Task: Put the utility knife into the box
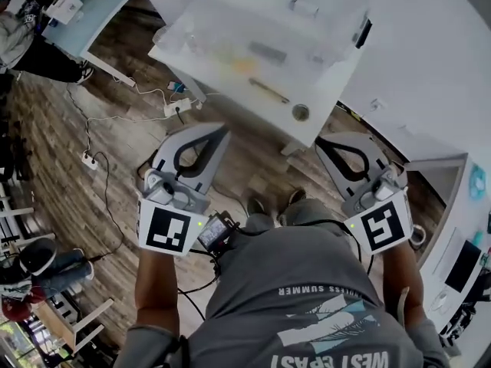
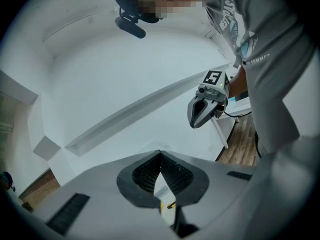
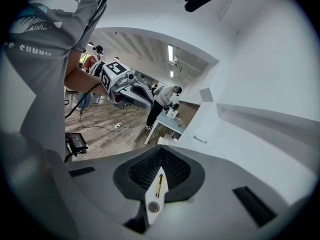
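Note:
The utility knife point(image 1: 268, 90), slim, yellow and dark, lies near the front edge of the white table point(image 1: 322, 106). Behind it stands a clear plastic box point(image 1: 253, 21). Both grippers hang over the floor close to my body, short of the table. My left gripper point(image 1: 218, 132) is shut with nothing in it, and so is my right gripper point(image 1: 328, 141). In the right gripper view the jaws point(image 3: 161, 148) meet, and the knife point(image 3: 159, 185) shows through the gap below them. The left gripper view shows its jaws point(image 2: 160, 153) meeting too.
A round metal fitting point(image 1: 301, 113) sits by the knife at the table's edge. A power strip point(image 1: 90, 160) and cables lie on the wooden floor at the left. A white wall point(image 1: 430, 60) runs along the right. Another person stands at a far table point(image 1: 84, 21).

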Demonstrator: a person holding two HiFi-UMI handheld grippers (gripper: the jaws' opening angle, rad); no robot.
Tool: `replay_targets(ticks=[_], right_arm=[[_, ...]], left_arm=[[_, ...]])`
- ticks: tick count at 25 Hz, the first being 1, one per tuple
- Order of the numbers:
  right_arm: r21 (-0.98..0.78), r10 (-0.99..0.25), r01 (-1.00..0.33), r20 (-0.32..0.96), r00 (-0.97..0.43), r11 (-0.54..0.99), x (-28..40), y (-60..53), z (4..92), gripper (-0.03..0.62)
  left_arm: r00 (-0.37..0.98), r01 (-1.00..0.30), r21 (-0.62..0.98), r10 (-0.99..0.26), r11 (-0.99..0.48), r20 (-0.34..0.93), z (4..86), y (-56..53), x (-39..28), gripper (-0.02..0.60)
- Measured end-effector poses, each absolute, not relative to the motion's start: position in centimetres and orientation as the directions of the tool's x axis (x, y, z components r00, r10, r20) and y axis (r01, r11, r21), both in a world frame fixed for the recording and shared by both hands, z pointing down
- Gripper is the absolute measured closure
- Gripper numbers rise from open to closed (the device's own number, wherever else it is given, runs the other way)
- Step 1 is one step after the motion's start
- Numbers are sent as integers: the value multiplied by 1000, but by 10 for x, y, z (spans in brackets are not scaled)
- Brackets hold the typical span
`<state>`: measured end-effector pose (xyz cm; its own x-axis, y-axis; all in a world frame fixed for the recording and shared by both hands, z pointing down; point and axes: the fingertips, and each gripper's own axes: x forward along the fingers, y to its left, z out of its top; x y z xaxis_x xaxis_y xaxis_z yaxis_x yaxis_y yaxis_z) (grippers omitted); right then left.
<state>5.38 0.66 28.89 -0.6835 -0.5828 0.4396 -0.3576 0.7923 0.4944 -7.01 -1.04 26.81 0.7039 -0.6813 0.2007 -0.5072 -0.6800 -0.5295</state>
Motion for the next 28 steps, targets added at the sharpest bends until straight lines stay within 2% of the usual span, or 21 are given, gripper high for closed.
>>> replay_targets(ticks=[8, 17, 28], right_arm=[[420, -521, -352, 410, -749, 837, 82, -48, 300, 585], [395, -445, -286, 403, -800, 873, 98, -97, 311, 583], [343, -450, -314, 460, -766, 885, 68, -156, 350, 583]], left_arm=[[668, -501, -534, -696, -681, 262, 275, -61, -27, 574], [624, -516, -542, -724, -664, 293, 281, -103, 10, 574], [636, -508, -533, -712, -677, 299, 298, -154, -15, 574]])
